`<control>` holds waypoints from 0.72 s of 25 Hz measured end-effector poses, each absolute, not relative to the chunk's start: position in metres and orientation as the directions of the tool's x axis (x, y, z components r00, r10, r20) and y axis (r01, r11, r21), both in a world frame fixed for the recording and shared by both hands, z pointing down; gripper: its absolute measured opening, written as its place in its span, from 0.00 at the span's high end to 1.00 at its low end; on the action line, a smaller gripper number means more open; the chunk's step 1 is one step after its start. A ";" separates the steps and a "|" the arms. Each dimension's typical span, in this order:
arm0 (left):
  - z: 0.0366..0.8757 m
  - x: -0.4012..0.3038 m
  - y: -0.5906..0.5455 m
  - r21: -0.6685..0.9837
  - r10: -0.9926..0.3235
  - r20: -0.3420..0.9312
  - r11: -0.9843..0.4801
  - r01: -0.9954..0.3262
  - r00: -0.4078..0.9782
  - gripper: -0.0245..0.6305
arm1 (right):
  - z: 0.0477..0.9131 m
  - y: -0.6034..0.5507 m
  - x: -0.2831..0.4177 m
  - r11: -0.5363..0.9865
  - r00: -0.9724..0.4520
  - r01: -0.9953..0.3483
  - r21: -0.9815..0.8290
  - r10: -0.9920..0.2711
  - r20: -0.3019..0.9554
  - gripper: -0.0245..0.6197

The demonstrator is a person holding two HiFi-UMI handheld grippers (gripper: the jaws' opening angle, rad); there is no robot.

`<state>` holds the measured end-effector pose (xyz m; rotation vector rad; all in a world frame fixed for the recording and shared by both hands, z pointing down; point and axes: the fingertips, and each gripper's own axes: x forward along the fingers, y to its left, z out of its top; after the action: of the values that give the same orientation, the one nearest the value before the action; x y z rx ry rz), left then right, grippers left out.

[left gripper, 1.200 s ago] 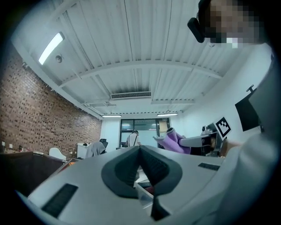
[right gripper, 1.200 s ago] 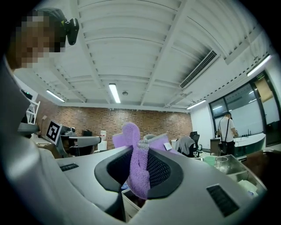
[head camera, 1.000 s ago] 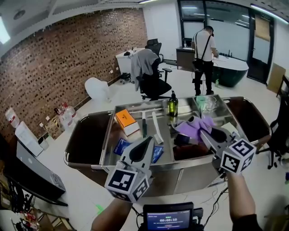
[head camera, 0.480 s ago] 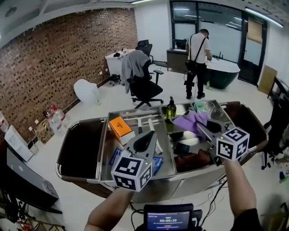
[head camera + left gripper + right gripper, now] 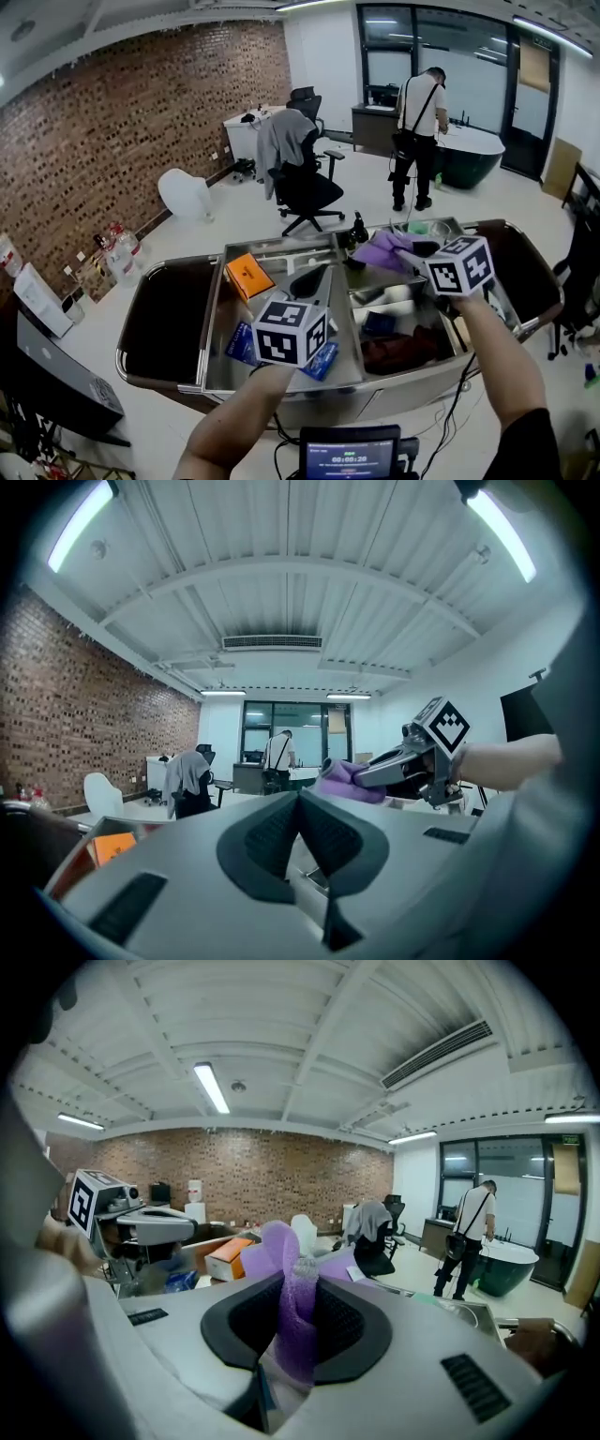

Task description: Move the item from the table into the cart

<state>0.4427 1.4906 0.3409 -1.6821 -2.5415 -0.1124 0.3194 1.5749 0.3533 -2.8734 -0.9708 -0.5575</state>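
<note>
Right gripper view: pinching purple cloth (image 5: 279,1252) in right gripper (image 5: 298,1316), jaws barely apart.
Held aloft at 1 o'clock over table (image 5: 286,251), off its surface. Best clamped firmly, carried level, trailing folds lifted clear of rims, released only inside cart. Left gripper (image 5: 312,279) pressed together, empty, at 6 o'clock.

1. The left grey plastic hand-held gripper (image 5: 319,273) has black ribbed pads (image 5: 272,841) and a white cube (image 5: 291,333) printed with black square markers.
2. The right grey plastic hand-held gripper (image 5: 401,251) is the same make, with its own white marker cube (image 5: 459,265).
3. Both forearms are bare; a black short sleeve (image 5: 523,445) covers the right upper arm.
4. A small dark screen unit (image 5: 349,457) with a blue display sits at the chest.
</note>
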 end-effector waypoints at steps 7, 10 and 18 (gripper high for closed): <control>0.373 0.451 1.545 0.059 0.916 0.202 0.342 0.938 -0.347 0.96 | 0.408 1.635 0.346 -0.849 0.686 0.524 0.067 0.468 0.557 0.85; 0.383 0.453 1.562 0.075 0.915 0.222 0.330 0.941 -0.338 0.96 | 0.438 1.652 0.354 -0.869 0.657 0.492 0.045 0.405 0.636 0.85; 0.403 0.452 1.581 0.059 0.909 0.271 0.311 0.948 -0.316 0.96 | 0.490 1.678 0.365 -0.911 0.568 0.410 0.038 0.288 0.771 0.85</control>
<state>0.4519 1.5808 0.4027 -1.7134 -2.3866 -0.3090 0.3651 1.6778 0.4904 -2.6511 -0.5944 -1.2623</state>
